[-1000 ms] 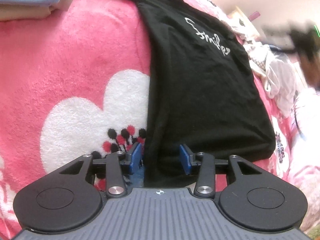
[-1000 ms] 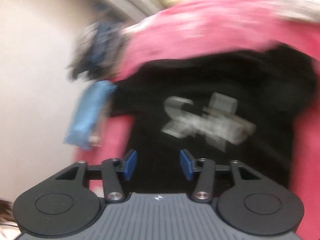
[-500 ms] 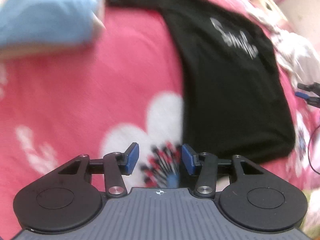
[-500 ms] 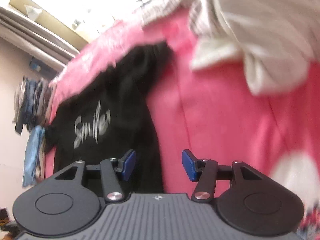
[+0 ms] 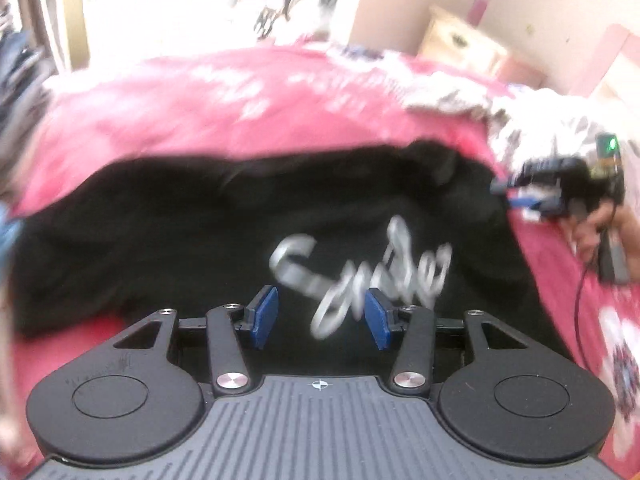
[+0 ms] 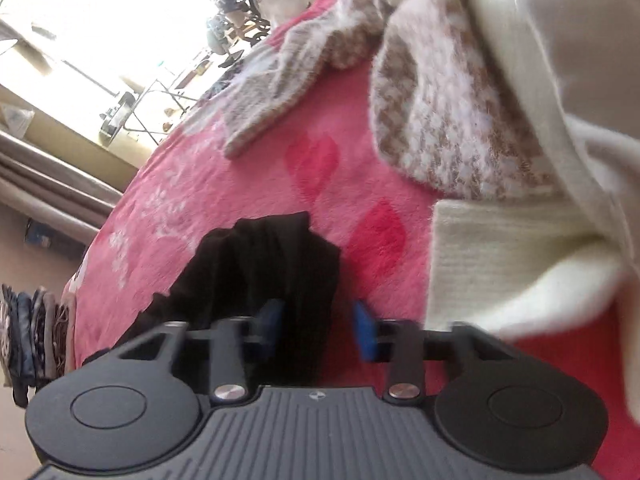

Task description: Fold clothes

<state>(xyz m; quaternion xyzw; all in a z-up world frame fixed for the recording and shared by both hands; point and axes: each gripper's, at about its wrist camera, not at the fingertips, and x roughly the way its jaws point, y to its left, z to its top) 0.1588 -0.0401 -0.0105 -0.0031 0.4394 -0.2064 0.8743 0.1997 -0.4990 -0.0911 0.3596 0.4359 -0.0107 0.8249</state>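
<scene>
right gripper [image 6: 316,326] jaws just closing, black t-shirt [image 6: 272,264] sleeve between blue pads, contact unclear; left gripper [image 5: 318,316] jaws parted, empty, above shirt chest on pink blanket [image 6: 224,184]; step: sleeve fold; next: secure pinch, carry sleeve inward

Black left gripper [image 5: 320,316] (blue pads [image 5: 264,316], silver screws [image 5: 231,380])

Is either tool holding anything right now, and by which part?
Nothing is visibly gripped yet. The left tool stands open over the black T-shirt. The right tool has just been closing around its bunched end, not yet pinching it.
</scene>
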